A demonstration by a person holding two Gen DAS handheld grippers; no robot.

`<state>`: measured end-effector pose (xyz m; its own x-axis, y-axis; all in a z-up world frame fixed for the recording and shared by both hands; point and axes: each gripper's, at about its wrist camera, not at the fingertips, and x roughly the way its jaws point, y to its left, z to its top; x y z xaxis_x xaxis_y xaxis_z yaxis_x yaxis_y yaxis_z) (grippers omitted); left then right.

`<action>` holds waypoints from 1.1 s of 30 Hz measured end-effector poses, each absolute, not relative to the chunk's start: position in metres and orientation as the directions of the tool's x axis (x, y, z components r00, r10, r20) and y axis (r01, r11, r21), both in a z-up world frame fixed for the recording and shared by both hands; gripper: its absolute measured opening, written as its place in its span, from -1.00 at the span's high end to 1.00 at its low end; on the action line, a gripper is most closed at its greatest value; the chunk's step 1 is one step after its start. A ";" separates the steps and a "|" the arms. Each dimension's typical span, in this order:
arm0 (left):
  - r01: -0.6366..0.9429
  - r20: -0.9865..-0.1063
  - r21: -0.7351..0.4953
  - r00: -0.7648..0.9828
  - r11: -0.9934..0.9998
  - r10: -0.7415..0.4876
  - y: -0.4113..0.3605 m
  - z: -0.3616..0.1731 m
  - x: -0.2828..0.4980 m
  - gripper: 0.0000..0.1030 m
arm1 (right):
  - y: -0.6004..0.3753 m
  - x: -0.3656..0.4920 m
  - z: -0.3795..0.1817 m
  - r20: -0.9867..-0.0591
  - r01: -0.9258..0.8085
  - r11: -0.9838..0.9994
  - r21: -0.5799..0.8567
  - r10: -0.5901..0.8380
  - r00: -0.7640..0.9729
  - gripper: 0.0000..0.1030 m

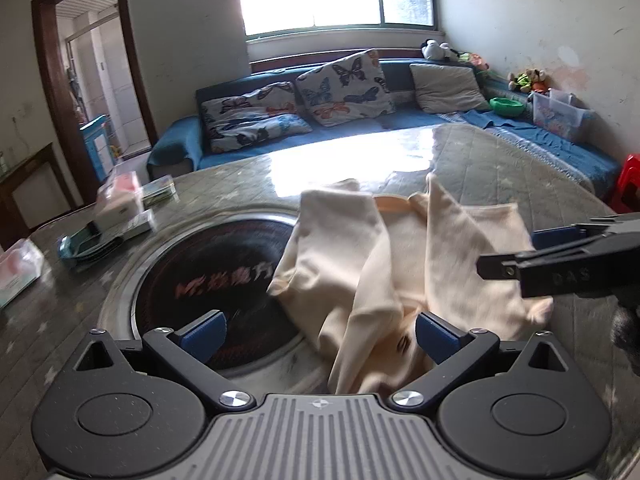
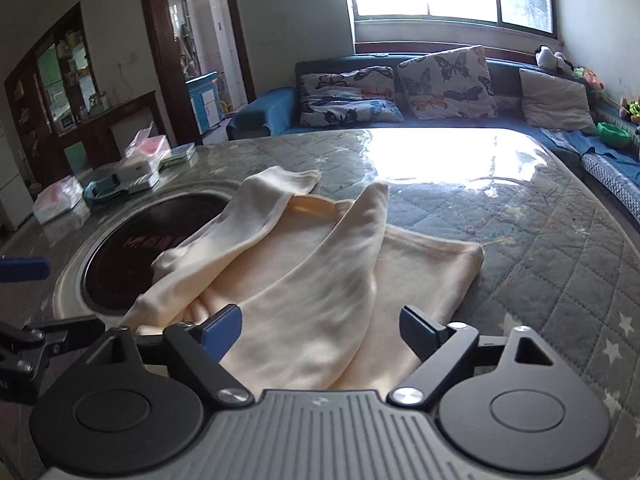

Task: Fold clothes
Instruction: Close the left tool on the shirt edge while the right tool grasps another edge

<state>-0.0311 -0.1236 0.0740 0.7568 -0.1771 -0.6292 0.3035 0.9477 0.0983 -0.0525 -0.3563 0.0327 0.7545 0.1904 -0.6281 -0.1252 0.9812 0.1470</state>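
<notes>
Grippers both wide open, holding nothing: left gripper (image 1: 318, 330) low centre of its frame, right gripper (image 2: 320, 330) likewise. Cream shirt (image 2: 320, 264) lies rumpled between and ahead of both, on the quilted counter (image 2: 540, 248), its left part draped over a round black inset (image 1: 200, 272). Boxes (image 2: 136, 172) at counter's far left; sofa (image 2: 400, 92) beyond.

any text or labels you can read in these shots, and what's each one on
"DAS": embossed on the right gripper body, seen in the left wrist view.
Red lettering on the black cooktop: starts with something like "M", the rest too blurred to read.
Print on the garment near the left gripper: too blurred.
Boxes and packets on the table: too small to read.
</notes>
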 end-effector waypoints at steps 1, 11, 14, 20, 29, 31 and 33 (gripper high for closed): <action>0.311 -0.630 0.100 0.755 0.945 -0.182 -0.127 0.074 -0.026 -0.88 | -0.359 -0.046 0.033 -0.628 -0.120 0.981 0.152 0.189 0.754 -0.62; 0.383 -0.631 0.127 0.743 0.915 -0.223 -0.159 0.063 0.024 -0.59 | -0.375 0.033 0.022 -0.661 -0.091 0.980 0.179 0.189 0.727 -0.07; 0.405 -0.647 0.113 0.723 0.907 -0.242 -0.165 0.057 0.042 -0.56 | -0.375 0.048 0.017 -0.673 -0.093 0.978 0.189 0.198 0.713 0.07; 0.468 -0.657 0.129 0.701 0.874 -0.278 -0.179 0.044 0.060 -0.45 | -0.372 0.064 0.006 -0.693 -0.106 0.979 0.175 0.199 0.693 0.39; 0.427 -0.696 0.079 0.670 0.901 -0.257 -0.163 0.028 0.076 0.81 | -0.388 0.044 0.021 -0.641 -0.077 0.978 0.194 0.185 0.745 0.90; 0.402 -0.686 0.049 0.679 0.914 -0.262 -0.152 0.033 0.074 0.87 | -0.398 0.032 0.030 -0.615 -0.057 0.978 0.203 0.172 0.769 0.93; 0.377 -0.670 0.035 0.696 0.926 -0.258 -0.142 0.037 0.072 0.91 | -0.406 0.021 0.037 -0.598 -0.043 0.976 0.213 0.165 0.784 0.93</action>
